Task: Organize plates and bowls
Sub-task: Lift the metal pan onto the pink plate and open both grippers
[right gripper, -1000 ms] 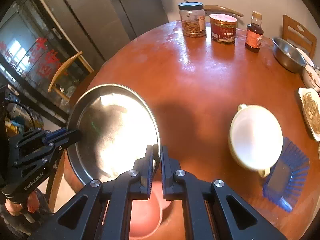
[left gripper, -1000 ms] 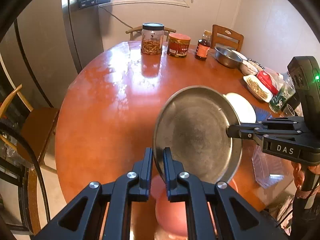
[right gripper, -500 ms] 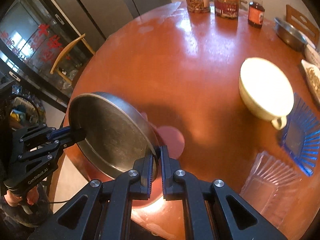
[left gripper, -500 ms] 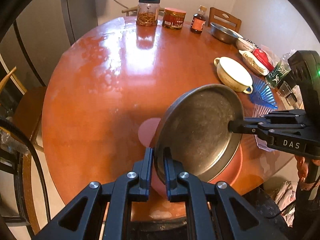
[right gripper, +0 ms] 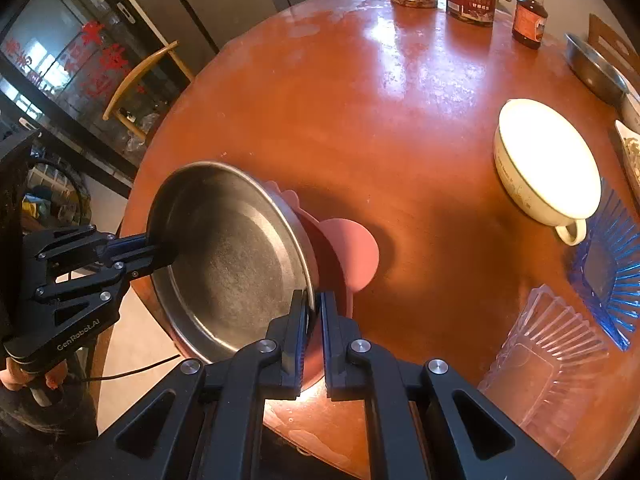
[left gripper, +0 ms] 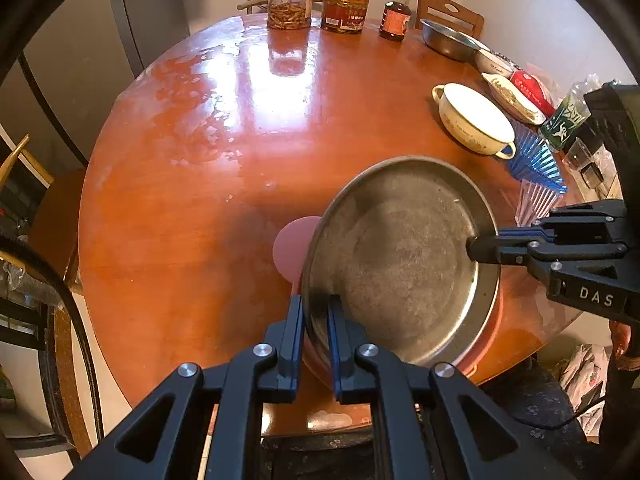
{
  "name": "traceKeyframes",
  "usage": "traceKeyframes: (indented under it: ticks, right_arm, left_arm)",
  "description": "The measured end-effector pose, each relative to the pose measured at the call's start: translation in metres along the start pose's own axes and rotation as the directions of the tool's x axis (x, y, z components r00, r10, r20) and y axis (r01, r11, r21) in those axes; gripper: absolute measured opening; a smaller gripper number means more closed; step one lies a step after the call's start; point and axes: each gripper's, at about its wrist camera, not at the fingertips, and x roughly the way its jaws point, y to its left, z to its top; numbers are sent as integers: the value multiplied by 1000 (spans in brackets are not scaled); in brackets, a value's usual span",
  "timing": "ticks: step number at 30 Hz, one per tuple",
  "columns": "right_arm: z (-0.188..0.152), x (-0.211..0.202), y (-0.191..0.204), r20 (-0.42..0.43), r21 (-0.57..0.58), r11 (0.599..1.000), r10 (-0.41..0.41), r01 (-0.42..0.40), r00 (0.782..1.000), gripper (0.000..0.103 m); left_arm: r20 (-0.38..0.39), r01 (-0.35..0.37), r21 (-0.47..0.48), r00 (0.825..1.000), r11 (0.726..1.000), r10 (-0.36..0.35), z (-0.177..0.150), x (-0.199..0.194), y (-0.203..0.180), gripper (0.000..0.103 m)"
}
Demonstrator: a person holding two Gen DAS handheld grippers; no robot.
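both tongs (left gripper: 316, 320) (right gripper: 314, 312) pinching metal plate (left gripper: 400, 256) rim | plate lower — now over pink dish (right gripper: 352, 256)

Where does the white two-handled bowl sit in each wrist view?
Left wrist view: white bowl upper right, on the table beyond the metal pan.
Right wrist view: white bowl right of centre, beside the blue dish.
Shared landmark: the brown sauce bottle at the table's far edge.

Our left gripper (left gripper: 316, 312) and right gripper (right gripper: 314, 308) are black, blue-padded, silver-screwed behind the jaws; white "DAS" and "GenRobot.AI" lettering.
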Motion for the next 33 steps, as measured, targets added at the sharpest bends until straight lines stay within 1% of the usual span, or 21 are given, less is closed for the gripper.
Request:
traceKeyframes:
  ticks: [3, 7, 9, 11, 14, 15, 17, 18, 19, 23, 33]
  right_arm:
    - [-1, 6, 1, -13, -8, 1000, -9, 9, 1000, 8]
    - [-1, 9, 3, -22, -26, 999, -30, 30, 999, 10]
    - [0, 11, 7, -21, -55, 997, -62, 61, 998, 10]
    - [3, 12, 9, -27, -64, 996, -71, 70, 997, 10]
    - [5, 12, 11, -29, -76, 994, -76, 73, 997, 13]
    - [6, 12, 11, -30, -78, 994, -74, 71, 997, 15]
    - [7, 12, 11, -29, -72, 996, -53, 50, 998, 22]
    - [8, 10, 11, -27, -71, 996, -48, 46, 998, 27]
    - [8, 9, 11, -22, -73, 996, -49, 47, 999, 30]
    - [10, 7, 10, -13, -68, 997, -46, 45, 999, 31]
    - [9, 13, 7, -29, -51, 999, -5, 3, 1000, 33]
  left_arm:
    - [5, 5, 3, 1000, 1000, -5, -1, 1, 0, 11]
    - [5, -10, 9, 1000, 1000, 10, -2, 2, 0, 11]
    - [4, -9, 10, 1000, 1000, 9, -2, 3, 1, 11]
    - [2, -9, 10, 1000, 1000, 9, -2, 4, 0, 11]
    - [5, -6, 14, 1000, 1000, 6, -2, 3, 0, 11]
    - [8, -3, 15, 1000, 1000, 3, -1, 3, 0, 11]
    - [12, 0, 13, 1000, 1000, 0, -1, 3, 0, 11]
    - [13, 0, 14, 1000, 1000, 0, 0, 3, 0, 11]
    - [14, 0, 14, 1000, 1000, 0, -1, 2, 0, 11]
    - [22, 4, 11, 1000, 1000, -4, 2, 3, 0, 11]
    - [15, 6, -7, 1000, 1000, -6, 10, 13, 9, 11]
